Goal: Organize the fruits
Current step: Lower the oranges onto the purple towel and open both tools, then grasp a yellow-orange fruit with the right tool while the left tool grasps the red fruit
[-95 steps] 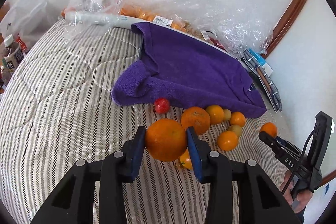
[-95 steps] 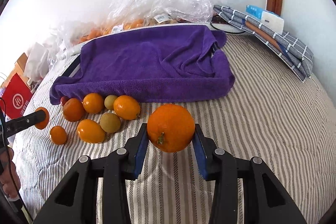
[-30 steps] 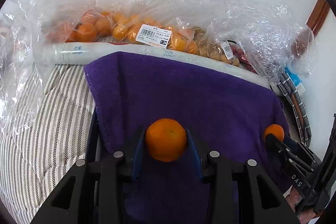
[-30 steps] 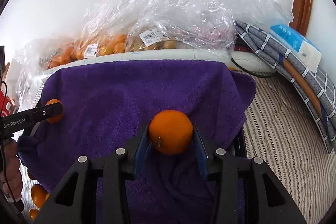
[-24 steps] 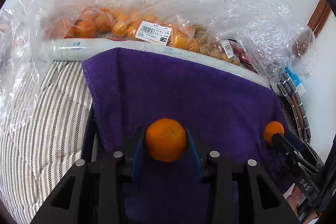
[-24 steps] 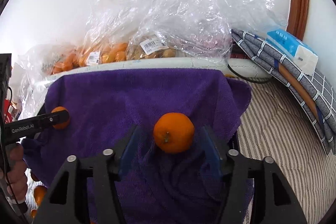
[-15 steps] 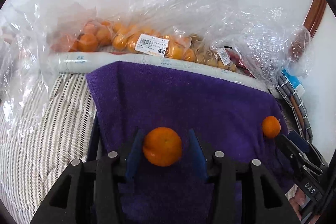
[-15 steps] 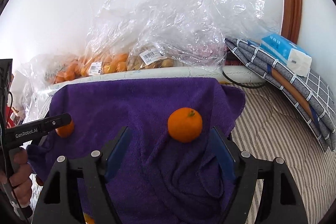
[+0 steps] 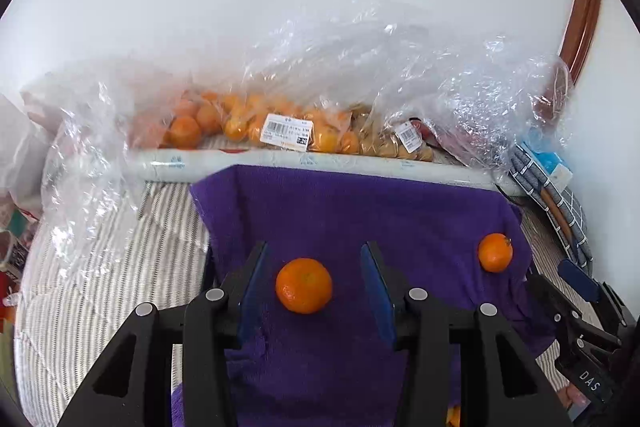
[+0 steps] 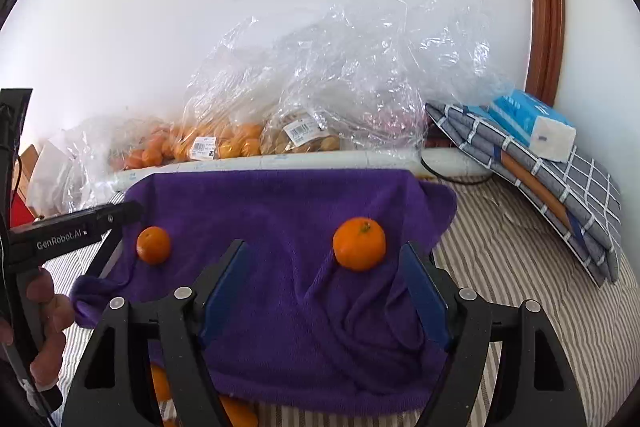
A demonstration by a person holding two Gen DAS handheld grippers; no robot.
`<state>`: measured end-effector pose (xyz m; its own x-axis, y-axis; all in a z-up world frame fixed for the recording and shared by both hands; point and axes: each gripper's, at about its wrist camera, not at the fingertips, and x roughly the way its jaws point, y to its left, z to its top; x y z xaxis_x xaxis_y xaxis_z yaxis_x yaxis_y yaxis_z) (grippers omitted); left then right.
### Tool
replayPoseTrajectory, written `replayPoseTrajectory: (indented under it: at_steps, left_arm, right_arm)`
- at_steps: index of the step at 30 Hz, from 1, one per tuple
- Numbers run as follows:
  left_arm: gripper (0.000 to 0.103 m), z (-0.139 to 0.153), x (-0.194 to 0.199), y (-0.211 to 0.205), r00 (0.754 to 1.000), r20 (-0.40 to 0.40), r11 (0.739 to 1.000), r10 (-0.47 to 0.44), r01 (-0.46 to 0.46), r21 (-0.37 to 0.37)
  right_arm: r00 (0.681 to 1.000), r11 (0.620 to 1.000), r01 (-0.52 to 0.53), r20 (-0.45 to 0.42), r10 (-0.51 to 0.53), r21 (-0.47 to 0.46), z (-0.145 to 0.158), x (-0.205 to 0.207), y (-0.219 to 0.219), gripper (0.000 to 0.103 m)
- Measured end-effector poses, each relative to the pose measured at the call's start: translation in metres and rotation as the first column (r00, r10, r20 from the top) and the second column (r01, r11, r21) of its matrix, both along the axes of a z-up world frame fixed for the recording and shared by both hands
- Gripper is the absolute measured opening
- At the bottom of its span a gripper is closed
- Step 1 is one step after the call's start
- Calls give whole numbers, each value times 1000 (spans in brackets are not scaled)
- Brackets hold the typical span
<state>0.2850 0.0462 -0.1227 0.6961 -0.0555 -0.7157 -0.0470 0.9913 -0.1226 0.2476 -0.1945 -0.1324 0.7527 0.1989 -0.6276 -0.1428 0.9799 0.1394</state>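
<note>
Your left gripper [image 9: 312, 289] stands with its jaws apart; a round orange mandarin [image 9: 304, 285] lies between the blue pads, touching neither, on the purple terry towel [image 9: 340, 211]. Your right gripper [image 10: 324, 291] is spread wide, and a second orange mandarin [image 10: 359, 244] rests on the same towel just ahead of the right-hand pad, clear of it. So two fruits are set down and released. Below the towel's near edge, under your right fingers, more orange fruit [image 10: 236, 412] shows on the striped bedcover [image 10: 532, 267]; how many remain you probably cannot count from here. Those still need moving.
</note>
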Motion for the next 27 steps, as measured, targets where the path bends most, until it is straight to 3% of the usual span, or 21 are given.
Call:
replayPoseTrajectory:
  at_steps: [4, 14, 24, 27]
  left_arm:
    - [44, 1, -21, 1, 1000, 6, 1000, 3, -4, 5]
    - [44, -15, -86, 30, 999, -29, 999, 29, -29, -14]
    - [44, -42, -125, 60, 993, -98, 997, 58, -62, -45]
    - [44, -51, -131, 69, 992, -116, 995, 54, -64, -79]
  right_arm:
    - [1000, 1000, 1, -14, -1, -27, 5, -22, -4, 77]
    - [994, 999, -16, -103, 19, 36, -2, -74, -11, 77]
    - [985, 994, -106, -135, 105, 0, -31, -103, 23, 56]
    - [979, 992, -119, -164, 124, 38, -39, -97, 29, 53]
